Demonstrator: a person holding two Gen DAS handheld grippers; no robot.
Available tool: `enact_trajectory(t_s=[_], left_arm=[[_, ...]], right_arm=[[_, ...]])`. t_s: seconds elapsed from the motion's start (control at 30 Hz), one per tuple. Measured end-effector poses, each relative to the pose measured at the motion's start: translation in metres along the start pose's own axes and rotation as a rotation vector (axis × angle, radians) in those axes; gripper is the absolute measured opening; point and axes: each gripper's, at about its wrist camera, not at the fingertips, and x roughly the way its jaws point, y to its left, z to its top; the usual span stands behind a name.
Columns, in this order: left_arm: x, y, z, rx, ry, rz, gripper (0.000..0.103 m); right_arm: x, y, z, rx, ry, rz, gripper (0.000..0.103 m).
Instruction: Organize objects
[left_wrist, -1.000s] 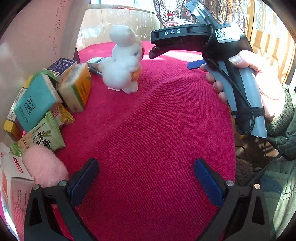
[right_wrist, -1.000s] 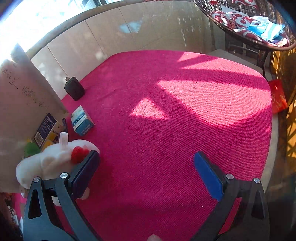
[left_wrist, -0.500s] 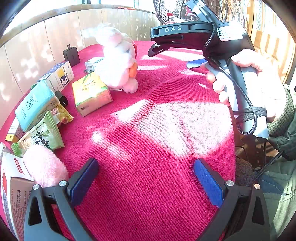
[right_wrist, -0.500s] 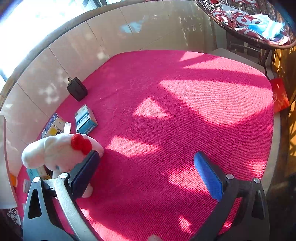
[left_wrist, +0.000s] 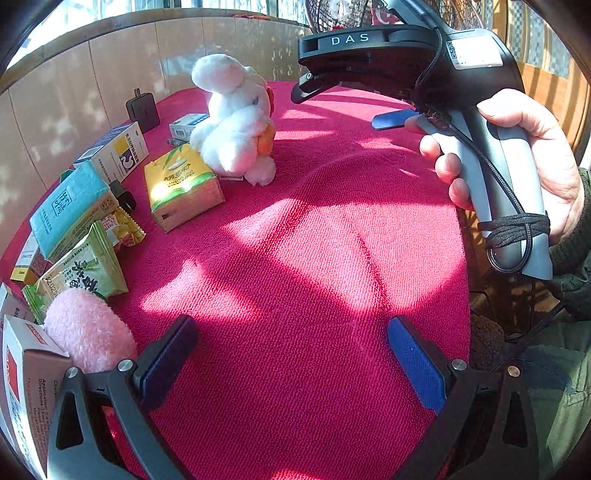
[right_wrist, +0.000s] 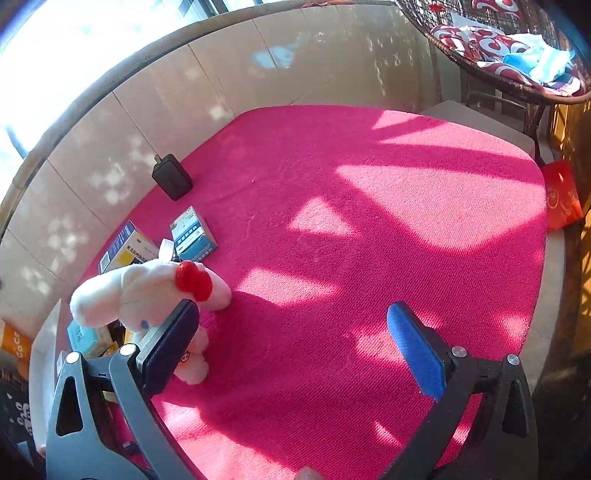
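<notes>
A red-covered tabletop spreads beneath both tools, the right hand-held gripper gaping wide and empty with the white plush bunny just beside and behind its left finger, and the left hand-held gripper likewise spread and empty, the bunny standing well ahead of it, the yellow tissue pack touching the bunny's near side.

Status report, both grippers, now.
Left gripper open, empty, over bare cloth. Right gripper open, empty, beside the plush. Plush upright, untouched. Boxes crowd its far side.
</notes>
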Motion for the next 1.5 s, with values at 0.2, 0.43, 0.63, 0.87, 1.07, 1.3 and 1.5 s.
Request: enact_trajectory(t_s=[0.2, 0.43, 0.63, 0.87, 1.07, 1.3, 1.5], left_arm=[[-0.001, 0.000, 0.000, 0.001, 0.000, 0.001, 0.103], [-0.001, 0.000, 0.000, 0.001, 0.001, 0.002, 0.103], [0.000, 0.000, -0.001, 0.007, 0.006, 0.012, 0.103], [0.000, 0.000, -0.001, 0.007, 0.006, 0.012, 0.103], [0.000, 0.000, -0.001, 0.007, 0.006, 0.012, 0.103], [0.000, 0.000, -0.001, 0.007, 0.006, 0.012, 0.103], [0.000, 0.000, -0.001, 0.008, 0.007, 0.012, 0.103]], right_arm=[[-0.001, 0.002, -0.001, -0.001, 0.014, 0.006, 0.103], [-0.009, 0.005, -0.001, -0.016, 0.006, 0.010, 0.103], [-0.024, 0.007, 0.001, -0.024, -0.058, 0.051, 0.103], [-0.038, 0.016, 0.001, -0.039, -0.095, 0.119, 0.103], [-0.050, 0.016, 0.002, -0.047, -0.125, 0.136, 0.103], [-0.060, 0.024, -0.005, -0.097, -0.150, 0.183, 0.103], [-0.057, 0.033, -0.007, -0.145, -0.149, 0.186, 0.103]])
